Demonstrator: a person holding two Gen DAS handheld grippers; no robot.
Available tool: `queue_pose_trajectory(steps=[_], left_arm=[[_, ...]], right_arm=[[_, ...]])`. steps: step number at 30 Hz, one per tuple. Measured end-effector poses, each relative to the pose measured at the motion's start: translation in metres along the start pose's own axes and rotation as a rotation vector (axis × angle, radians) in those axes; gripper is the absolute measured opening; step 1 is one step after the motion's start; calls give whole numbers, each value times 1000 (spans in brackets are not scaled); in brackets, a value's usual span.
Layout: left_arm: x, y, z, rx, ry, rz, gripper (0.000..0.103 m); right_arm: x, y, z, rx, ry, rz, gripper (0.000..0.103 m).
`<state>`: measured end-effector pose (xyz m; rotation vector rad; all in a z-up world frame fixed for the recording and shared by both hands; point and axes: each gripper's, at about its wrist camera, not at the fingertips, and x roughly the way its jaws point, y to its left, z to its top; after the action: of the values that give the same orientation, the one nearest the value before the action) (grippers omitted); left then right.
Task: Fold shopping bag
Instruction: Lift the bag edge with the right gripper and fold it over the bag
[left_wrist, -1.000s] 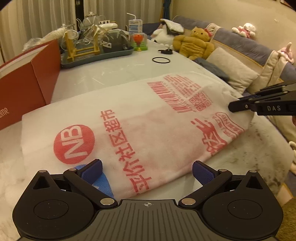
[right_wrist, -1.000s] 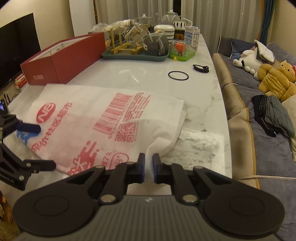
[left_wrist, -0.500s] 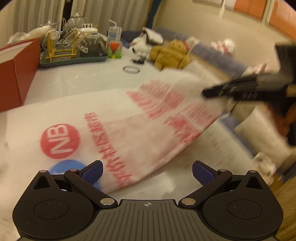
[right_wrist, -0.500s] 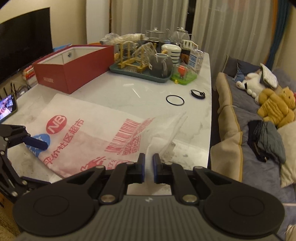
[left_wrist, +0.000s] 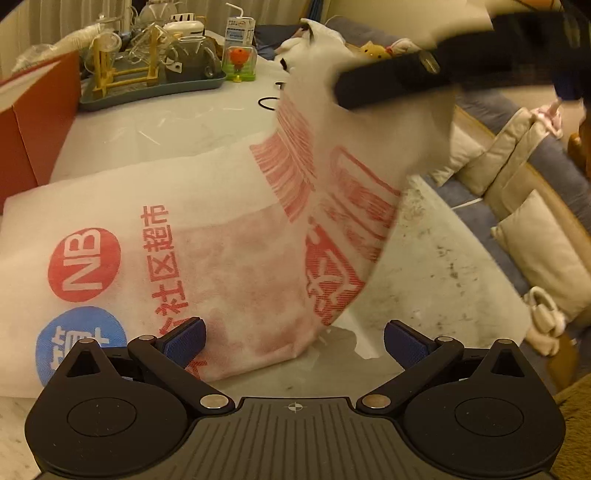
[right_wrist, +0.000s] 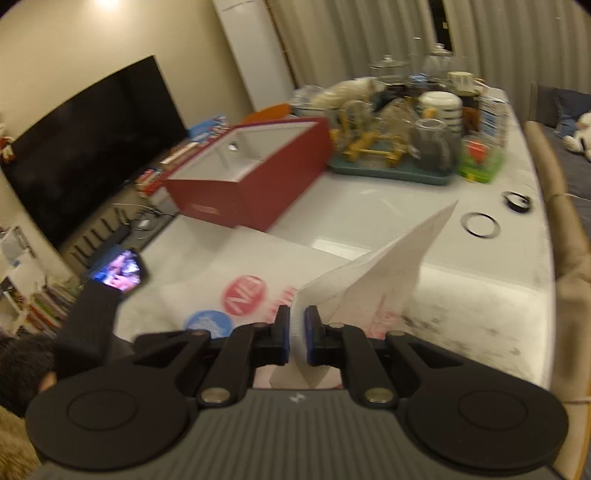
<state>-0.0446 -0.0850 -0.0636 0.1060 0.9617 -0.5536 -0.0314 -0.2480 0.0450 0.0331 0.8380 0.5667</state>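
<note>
Right gripper (right_wrist: 296, 334) clamped on shopping bag (left_wrist: 207, 236) corner, raised at upper right of left view; left gripper (left_wrist: 293, 341) jaws apart over near edge, pinning nothing, so the bag may drag across table (left_wrist: 177, 122) rather than crease.

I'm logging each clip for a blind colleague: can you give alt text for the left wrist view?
The right gripper, shut on a corner, lifts one end of the white shopping bag off the marble table. The rest lies flat, red and blue logos showing. The left gripper is open over the near edge.
</note>
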Motion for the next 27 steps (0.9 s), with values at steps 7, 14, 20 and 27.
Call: queue_pose_trajectory(steps=[7, 14, 20, 27], left_arm=[[-6, -6, -4, 49, -7, 17, 103], [-13, 5, -2, 4, -25, -14, 103], [-32, 20, -4, 3, -60, 112, 103], [-33, 50, -21, 52, 18, 179, 103]], right_arm=[[28, 29, 26, -7, 33, 152, 8], [50, 49, 40, -47, 93, 212, 8], [60, 62, 42, -90, 125, 204, 8], [73, 77, 45, -115, 161, 232, 8]])
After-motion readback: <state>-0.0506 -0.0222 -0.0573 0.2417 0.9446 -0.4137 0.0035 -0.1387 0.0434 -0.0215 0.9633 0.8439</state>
